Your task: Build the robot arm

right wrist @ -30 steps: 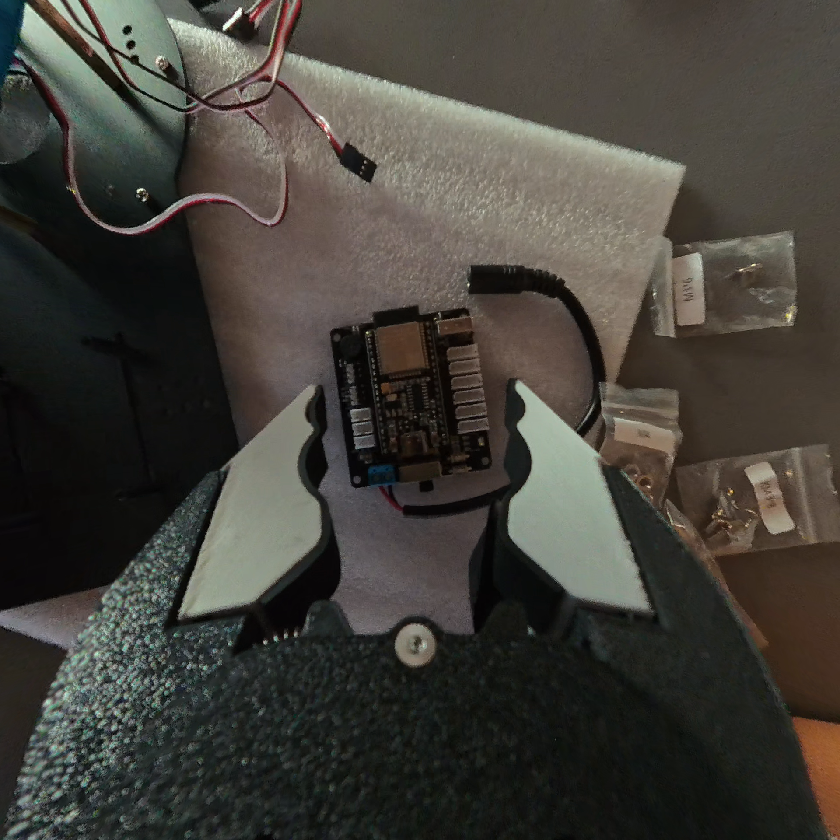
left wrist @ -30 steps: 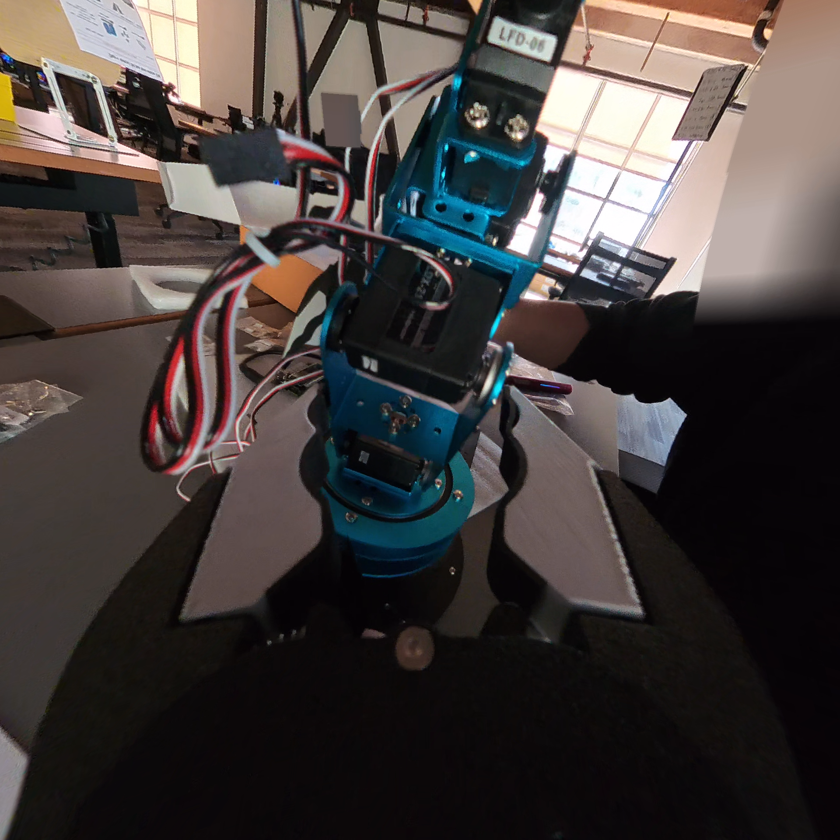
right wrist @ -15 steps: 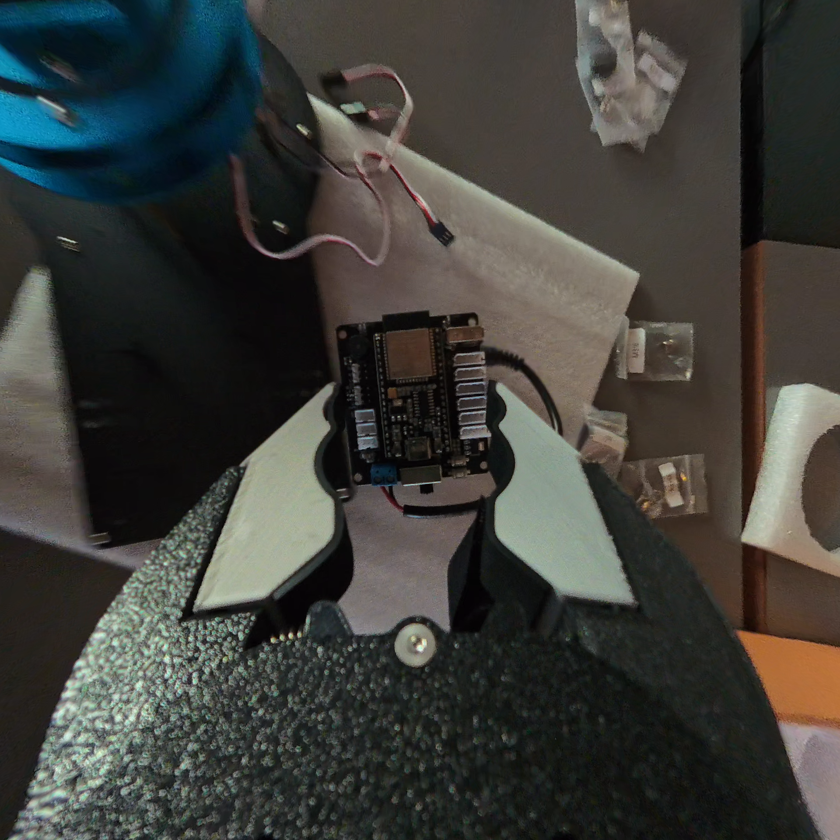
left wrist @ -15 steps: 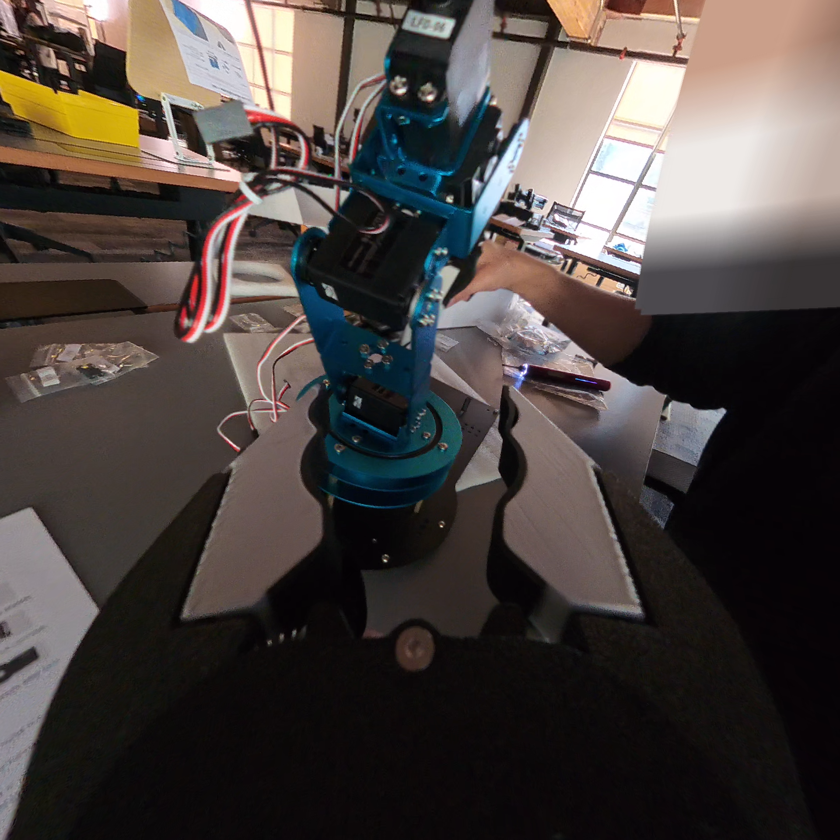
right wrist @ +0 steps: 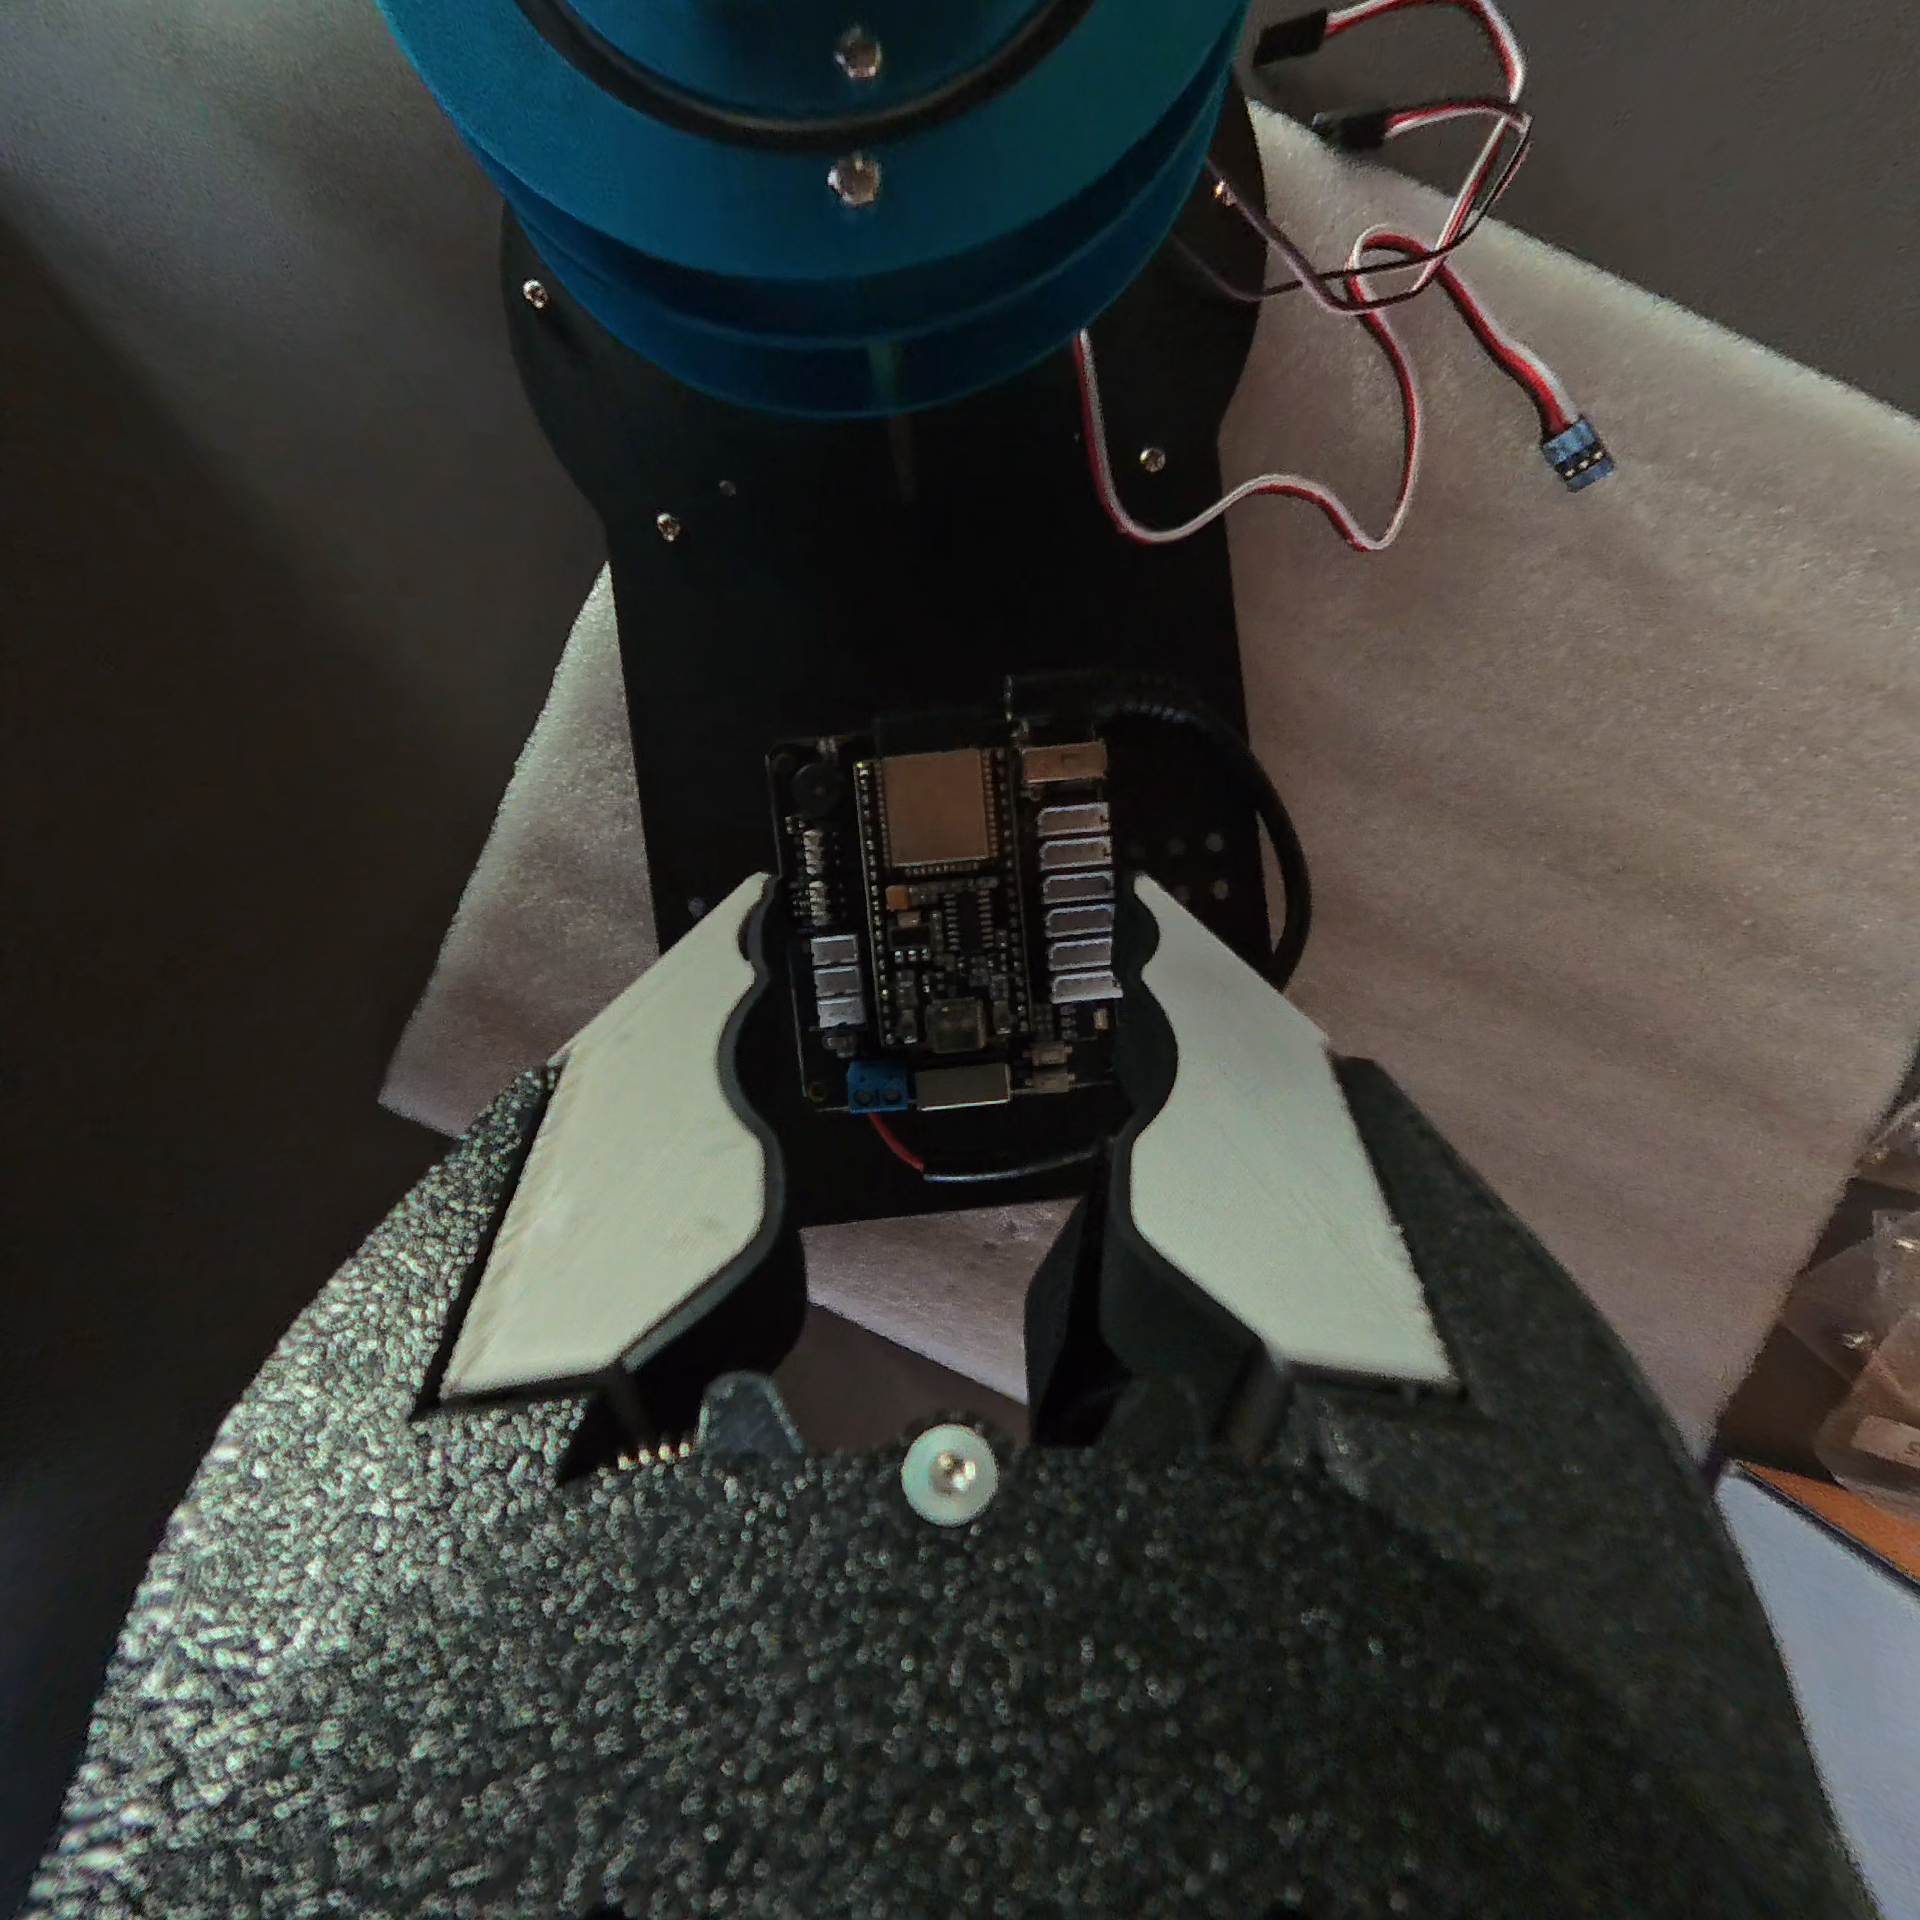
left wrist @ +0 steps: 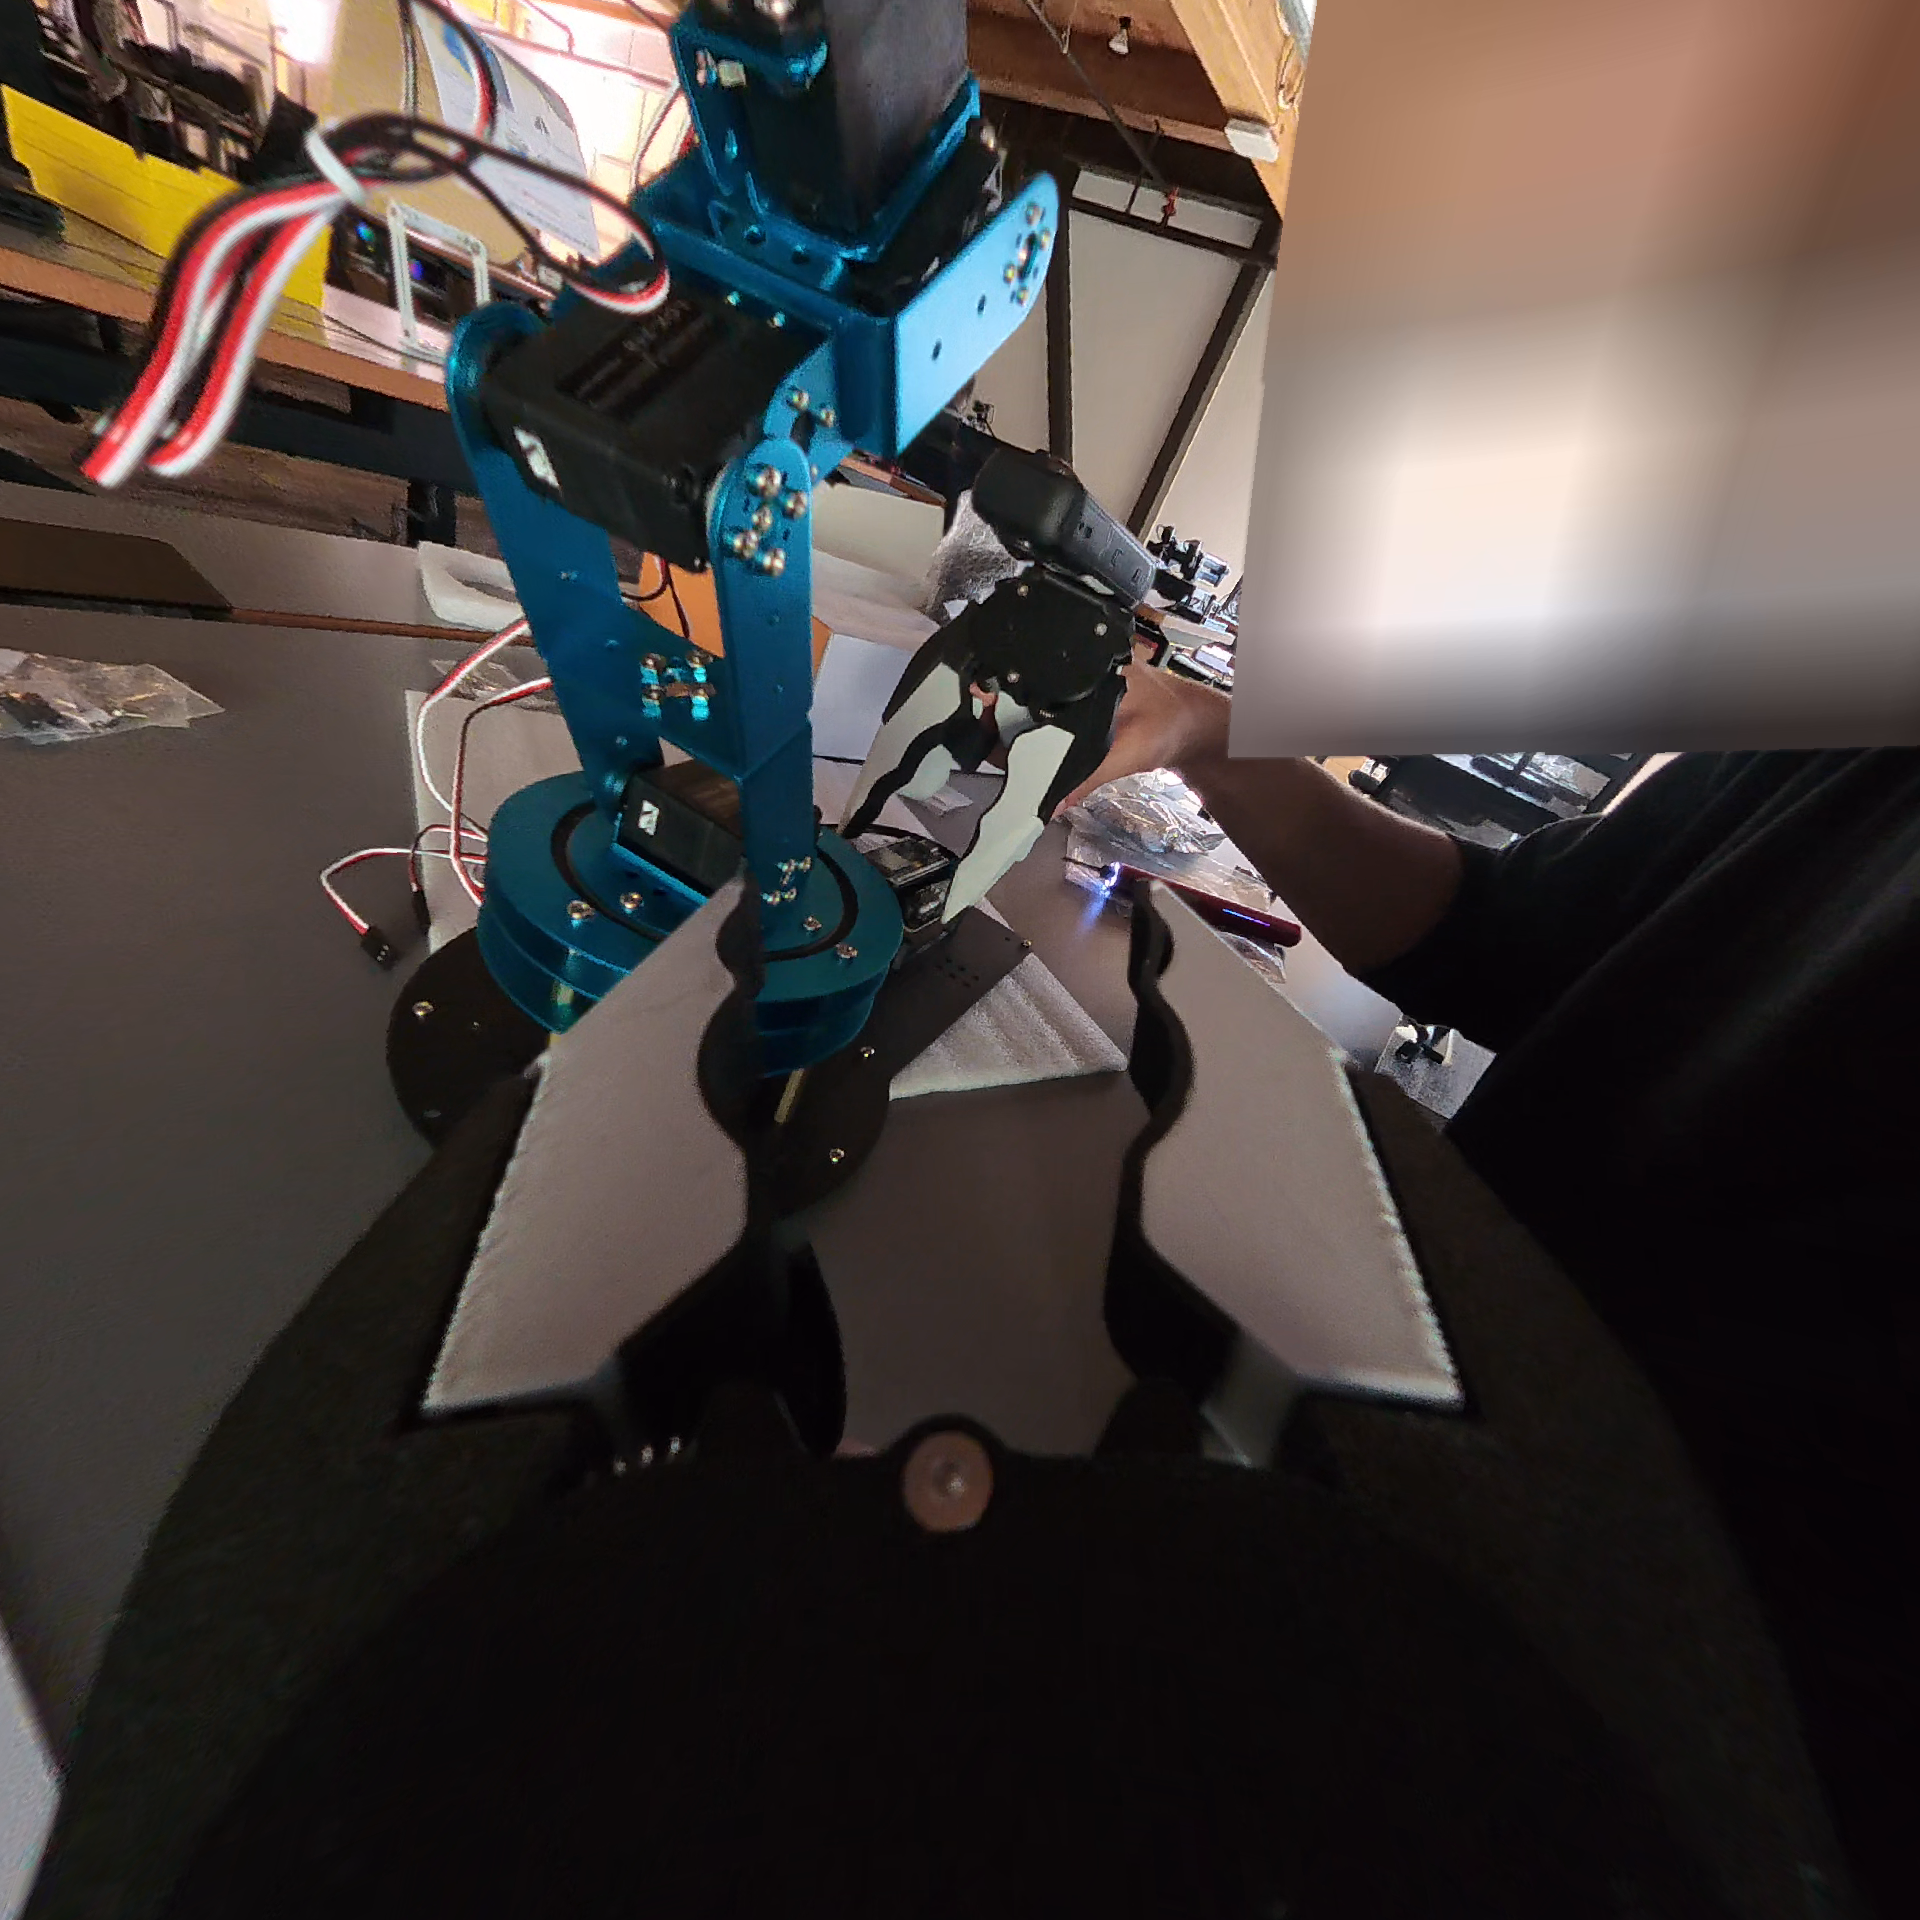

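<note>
Left wrist view showed your left gripper (left wrist: pixel 935 899) drawn back from the blue robot arm (left wrist: pixel 665 623), jaws apart and empty, where half a second earlier they straddled its round base; the arm's black base plate (right wrist: pixel 914 582) now lay over the foam sheet (right wrist: pixel 1507 727); your right gripper (right wrist: pixel 953 883) had clamped the circuit board (right wrist: pixel 951 925) and carried it off the foam, over the plate's near end.
</note>
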Available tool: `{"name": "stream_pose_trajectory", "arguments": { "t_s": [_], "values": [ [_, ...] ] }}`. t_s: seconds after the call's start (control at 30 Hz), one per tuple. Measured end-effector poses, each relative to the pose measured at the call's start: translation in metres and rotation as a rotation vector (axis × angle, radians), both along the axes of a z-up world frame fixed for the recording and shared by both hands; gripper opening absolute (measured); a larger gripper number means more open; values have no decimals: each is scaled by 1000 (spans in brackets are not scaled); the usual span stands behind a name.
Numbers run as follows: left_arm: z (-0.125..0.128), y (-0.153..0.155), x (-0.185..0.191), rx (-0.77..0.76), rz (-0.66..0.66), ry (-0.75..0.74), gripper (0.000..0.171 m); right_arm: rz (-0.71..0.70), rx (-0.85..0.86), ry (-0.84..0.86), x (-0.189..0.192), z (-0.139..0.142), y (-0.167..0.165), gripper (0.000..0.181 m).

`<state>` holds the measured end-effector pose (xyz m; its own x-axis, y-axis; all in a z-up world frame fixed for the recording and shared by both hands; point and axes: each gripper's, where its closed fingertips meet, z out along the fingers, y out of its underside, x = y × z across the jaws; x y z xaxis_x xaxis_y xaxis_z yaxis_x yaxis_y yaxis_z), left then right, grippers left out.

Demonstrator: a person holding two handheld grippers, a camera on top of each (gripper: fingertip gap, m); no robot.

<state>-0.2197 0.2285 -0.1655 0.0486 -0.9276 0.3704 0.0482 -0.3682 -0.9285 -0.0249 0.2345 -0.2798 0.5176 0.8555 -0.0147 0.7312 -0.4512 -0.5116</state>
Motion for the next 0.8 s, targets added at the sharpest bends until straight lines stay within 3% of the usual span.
{"name": "stream_pose_trajectory", "arguments": {
  "t_s": [0.63, 0.8],
  "values": [
    [-18, -9, 7, 28, -12, 82, 69, 6, 31, -22, 3, -7, 1, 63],
    [-17, -24, 11, 54, -49, 91, 69, 9, 60, -6, 2, -6, 2, 64]
  ]
}}
